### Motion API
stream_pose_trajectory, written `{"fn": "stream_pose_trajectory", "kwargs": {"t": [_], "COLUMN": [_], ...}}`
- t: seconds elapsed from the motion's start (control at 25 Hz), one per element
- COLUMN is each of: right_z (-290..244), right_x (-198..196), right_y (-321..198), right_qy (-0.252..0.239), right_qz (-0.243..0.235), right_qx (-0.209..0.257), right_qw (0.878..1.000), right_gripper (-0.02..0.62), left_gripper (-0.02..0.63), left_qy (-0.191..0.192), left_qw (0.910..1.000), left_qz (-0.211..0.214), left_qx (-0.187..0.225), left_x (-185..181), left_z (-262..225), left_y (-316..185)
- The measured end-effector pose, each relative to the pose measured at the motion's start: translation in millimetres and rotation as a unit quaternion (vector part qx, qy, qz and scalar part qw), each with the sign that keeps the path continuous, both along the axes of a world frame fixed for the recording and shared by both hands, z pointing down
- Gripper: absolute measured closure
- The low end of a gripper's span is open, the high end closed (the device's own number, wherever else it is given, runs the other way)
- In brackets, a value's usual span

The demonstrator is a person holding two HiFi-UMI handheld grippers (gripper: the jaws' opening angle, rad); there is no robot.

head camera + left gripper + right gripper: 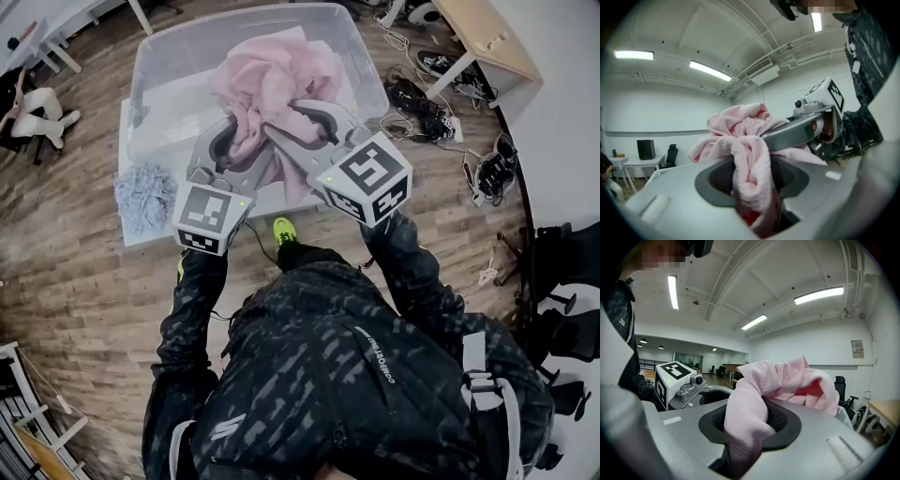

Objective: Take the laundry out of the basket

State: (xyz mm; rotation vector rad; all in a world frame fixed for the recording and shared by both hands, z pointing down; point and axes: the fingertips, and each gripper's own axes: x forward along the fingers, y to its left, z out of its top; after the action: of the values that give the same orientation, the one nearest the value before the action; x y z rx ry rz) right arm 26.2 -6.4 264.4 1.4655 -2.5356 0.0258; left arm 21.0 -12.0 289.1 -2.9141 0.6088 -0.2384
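A crumpled blue-grey cloth (145, 197) lies on the white worktop (150, 239), just beside the front left corner of the clear rectangular plastic basket (155, 84).

Over the basket's front edge, the left tongs (232, 141) are clamped on one bunched fold of a soft pink cloth (272, 80). In the left gripper view a thick rope of the fabric runs down between the two dark pads, which press on it from both sides.

The pink cloth hangs in a loose heap above the middle of the basket, lifted clear of its floor and stretched between the two tongs. Part of it drapes down towards the basket's front wall.

The right tongs (314, 120) reach in over the basket's front right side and grip another fold of the same cloth. The right gripper view shows the fabric squeezed between the pads, with the rest of it piled over the upper jaw.

The two tongs cross near each other over the basket's front rim, each borne by an arm in a dark patterned sleeve (417, 272).

On the wooden floor (66, 272) to the right of the basket lies a tangle of black cables (412, 98).
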Motion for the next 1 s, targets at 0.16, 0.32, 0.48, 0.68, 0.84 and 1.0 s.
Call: {"fn": "stream_pose_trajectory", "kwargs": {"t": [0.16,0.32,0.48,0.68,0.84,1.0], "right_z": [17.1,32.9,45.7,55.4,55.5,51.4], "right_x": [-15.4,-19.7,-18.0,-19.9,-16.5,-9.5], "right_y": [32.7,65.5,93.6,111.2,117.7,123.4], "right_qy": [-0.013,-0.021,-0.026,-0.03,-0.033,-0.036], "right_qz": [0.009,0.016,0.023,0.02,0.014,0.01], "right_qx": [-0.016,-0.033,-0.047,-0.056,-0.054,-0.051], "right_qw": [1.0,0.999,0.998,0.998,0.998,0.998], "right_gripper": [0.476,0.474,0.474,0.474,0.474,0.474], "left_gripper": [0.413,0.416,0.42,0.422,0.422,0.422], "left_qy": [-0.008,-0.007,-0.002,-0.004,-0.007,-0.007], "left_qw": [0.9998,0.9996,0.999,0.9984,0.9983,0.9983], "left_qz": [0.001,0.001,0.0,-0.01,-0.02,-0.024], "left_qx": [-0.016,-0.028,-0.045,-0.056,-0.054,-0.052], "left_x": [-16.3,-21.5,-20.3,-22.6,-19.6,-13.3], "left_z": [16.6,31.4,44.4,54.1,54.1,49.3], "left_y": [34.3,68.7,98.0,116.4,122.9,128.5]}}
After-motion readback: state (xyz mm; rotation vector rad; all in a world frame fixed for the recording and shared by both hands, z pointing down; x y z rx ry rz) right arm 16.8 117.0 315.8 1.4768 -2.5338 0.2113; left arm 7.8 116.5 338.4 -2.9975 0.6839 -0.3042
